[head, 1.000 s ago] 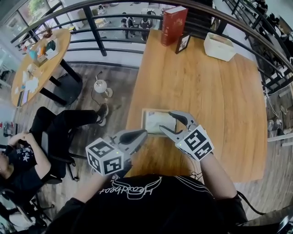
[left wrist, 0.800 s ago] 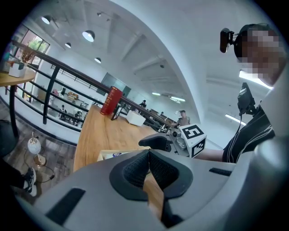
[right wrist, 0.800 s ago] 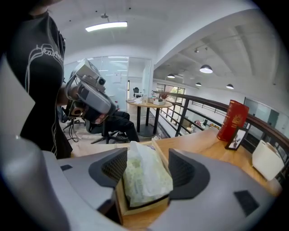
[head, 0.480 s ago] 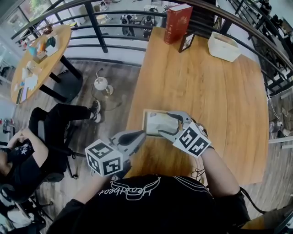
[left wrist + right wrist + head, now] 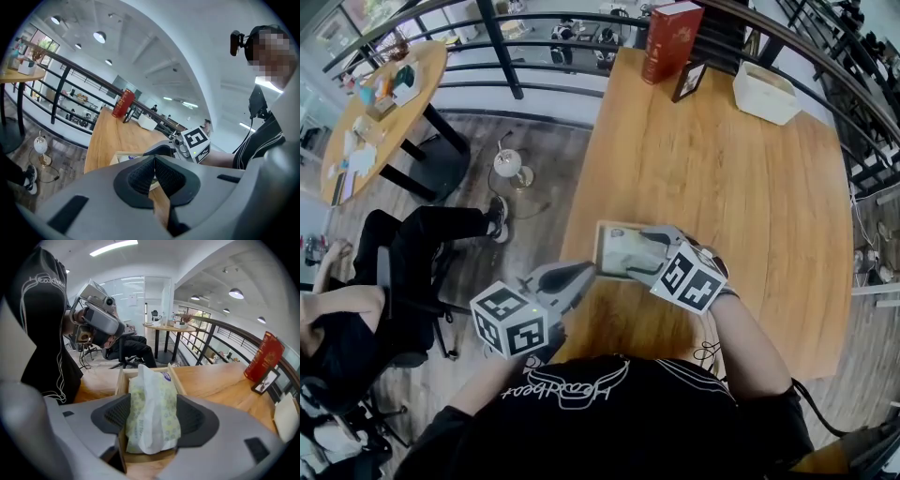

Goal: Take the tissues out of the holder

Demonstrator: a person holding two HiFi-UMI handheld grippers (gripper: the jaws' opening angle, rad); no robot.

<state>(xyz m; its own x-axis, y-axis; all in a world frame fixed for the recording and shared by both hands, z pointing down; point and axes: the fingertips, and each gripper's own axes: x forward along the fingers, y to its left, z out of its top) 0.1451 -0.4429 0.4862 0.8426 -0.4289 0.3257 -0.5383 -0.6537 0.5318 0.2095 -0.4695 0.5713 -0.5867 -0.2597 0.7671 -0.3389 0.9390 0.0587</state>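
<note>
On the table [image 5: 750, 187]: holder [image 5: 602, 246] with tissues [image 5: 150, 390] inside
Right gripper [image 5: 152, 420]: jaws just opened wide, straddling the tissues
Left gripper [image 5: 153, 174]: pinched closed, empty

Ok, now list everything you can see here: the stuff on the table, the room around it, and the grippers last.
tissue pack: one, white with a yellow-green pattern, in the holder
holder: one, light wood, near left part of the long table
long table: one, wood, in front of the person
book: one, red, upright at the table's far end
picture frame: one, dark, beside the book
box: one, white, far right of the table
round table: one, wood, far left, small items on it
railing: one, black, beyond both tables
seated person: one, dark clothes, at left
left gripper: grey, shut, empty
right gripper: grey, jaws have just been opening, tissue pack between them
</note>
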